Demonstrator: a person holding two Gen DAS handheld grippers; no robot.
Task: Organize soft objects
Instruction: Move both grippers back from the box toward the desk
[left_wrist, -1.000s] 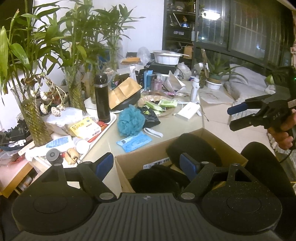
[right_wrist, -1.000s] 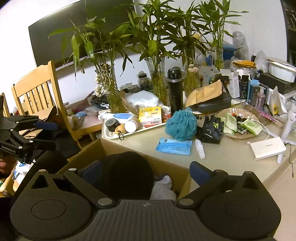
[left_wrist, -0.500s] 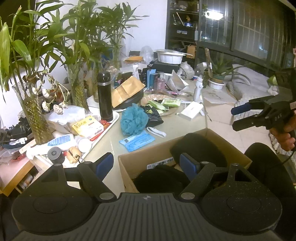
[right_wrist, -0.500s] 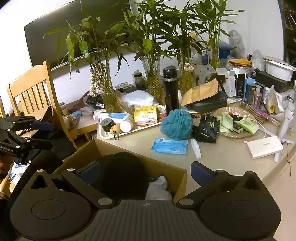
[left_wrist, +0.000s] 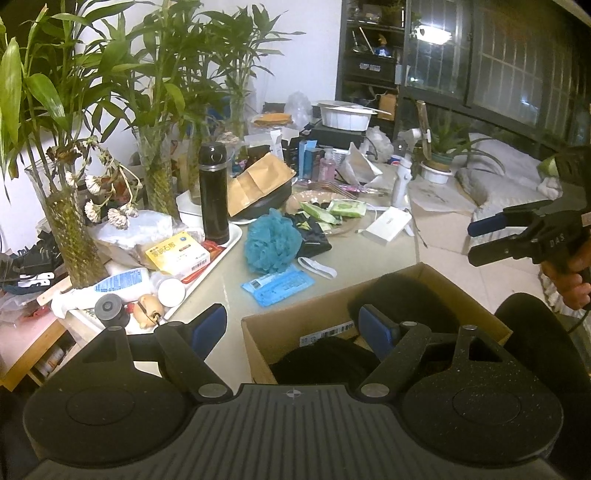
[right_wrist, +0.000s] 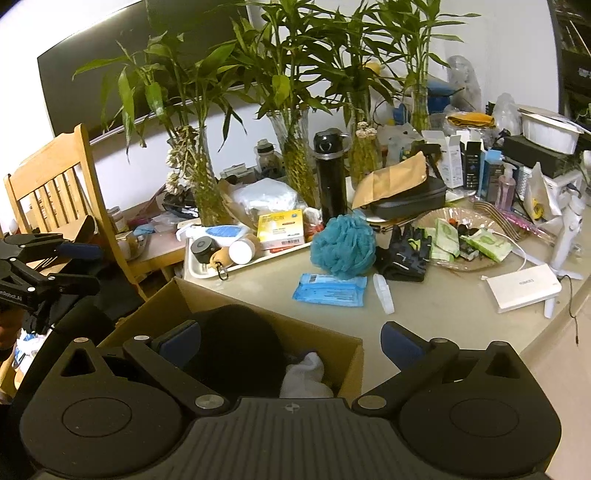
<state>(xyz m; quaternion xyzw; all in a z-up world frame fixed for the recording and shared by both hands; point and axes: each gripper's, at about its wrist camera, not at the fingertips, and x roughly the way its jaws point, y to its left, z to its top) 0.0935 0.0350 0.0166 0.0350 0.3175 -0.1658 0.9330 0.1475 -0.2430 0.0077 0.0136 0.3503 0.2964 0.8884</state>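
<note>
Both my tools hang open and empty over the cardboard box (left_wrist: 295, 328): left tool (left_wrist: 291, 325), right tool (right_wrist: 290, 338); a blue sponge (right_wrist: 341, 245) sits on the bench (right_wrist: 443, 306).

Beige bench (right_wrist: 443, 310) carries a blue mesh sponge (right_wrist: 341, 247), black gloves (right_wrist: 404, 254), blue wipes pack (right_wrist: 330, 290), white power bank (right_wrist: 522, 288), white tray (right_wrist: 201, 271), glass plate (right_wrist: 436, 219) and a cardboard box (right_wrist: 343, 354) at its near edge.
</note>
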